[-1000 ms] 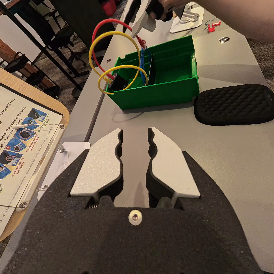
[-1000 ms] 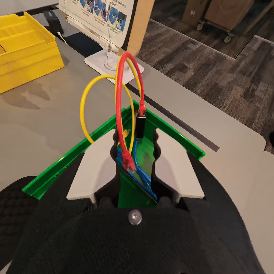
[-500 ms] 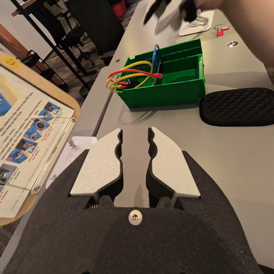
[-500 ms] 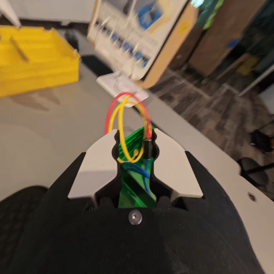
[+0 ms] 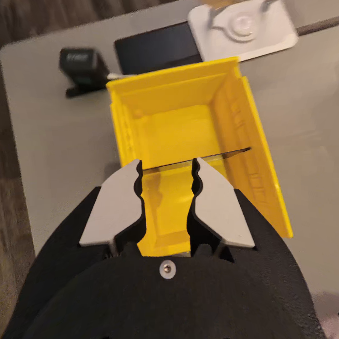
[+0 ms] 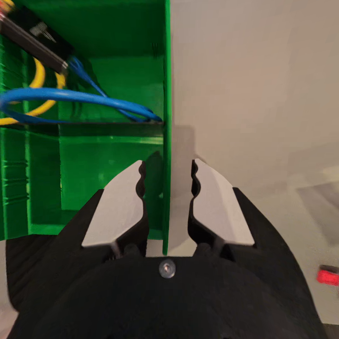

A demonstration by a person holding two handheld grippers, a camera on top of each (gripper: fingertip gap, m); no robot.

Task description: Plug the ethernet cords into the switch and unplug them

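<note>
While left view shows yellow bin [image 5: 256, 128], right shows green bin [image 6: 166, 91].

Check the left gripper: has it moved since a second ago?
Yes. The left gripper then pointed across the grey table toward the green bin; now it hangs open over the yellow bin, fingertips level with the divider.

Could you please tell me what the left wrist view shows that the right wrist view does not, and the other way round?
Only the left wrist view shows the yellow bin, nothing lying in it, with a thin divider across it, plus a black device, a dark flat pad and a white stand base.

Only the right wrist view shows the green bin holding the black switch, blue cord and yellow cord.

Both show the grey table and an open gripper holding nothing: left gripper, right gripper.
</note>
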